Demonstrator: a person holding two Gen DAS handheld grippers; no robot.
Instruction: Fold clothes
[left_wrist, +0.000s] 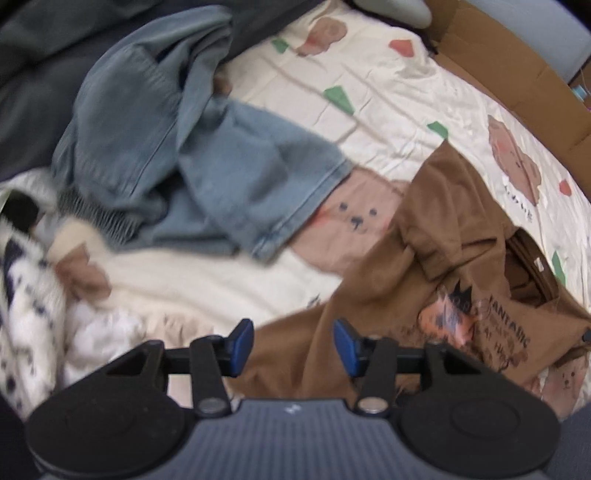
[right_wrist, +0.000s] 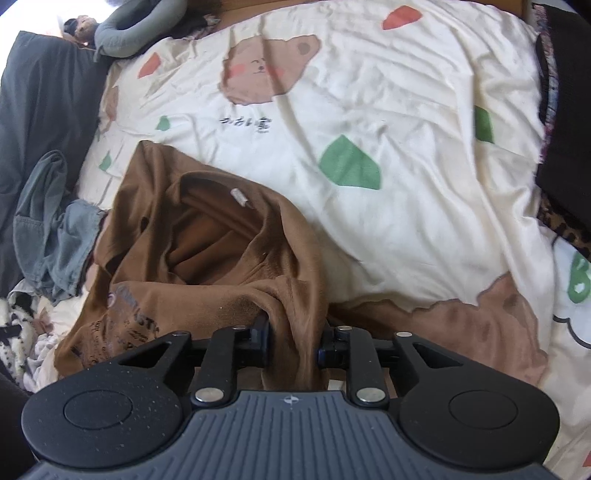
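A crumpled brown T-shirt (left_wrist: 388, 280) with a printed front lies on the bear-print bedsheet (left_wrist: 369, 85). My left gripper (left_wrist: 293, 347) hovers just above the shirt's lower edge, its blue pads (left_wrist: 242, 341) wide apart with nothing between them. In the right wrist view the same T-shirt (right_wrist: 207, 236) shows its open neck and label. My right gripper (right_wrist: 293, 343) has a bunched fold of the shirt's fabric filling the gap between its fingers, touching both pads. Light blue jeans (left_wrist: 207, 158) lie heaped to the left of the shirt.
A white garment with dark spots (left_wrist: 26, 295) lies at the lower left. Dark grey bedding (left_wrist: 37, 74) is at the far left, and a cardboard box (left_wrist: 509, 62) at the upper right. A black garment (right_wrist: 569, 110) lies on the sheet's right edge.
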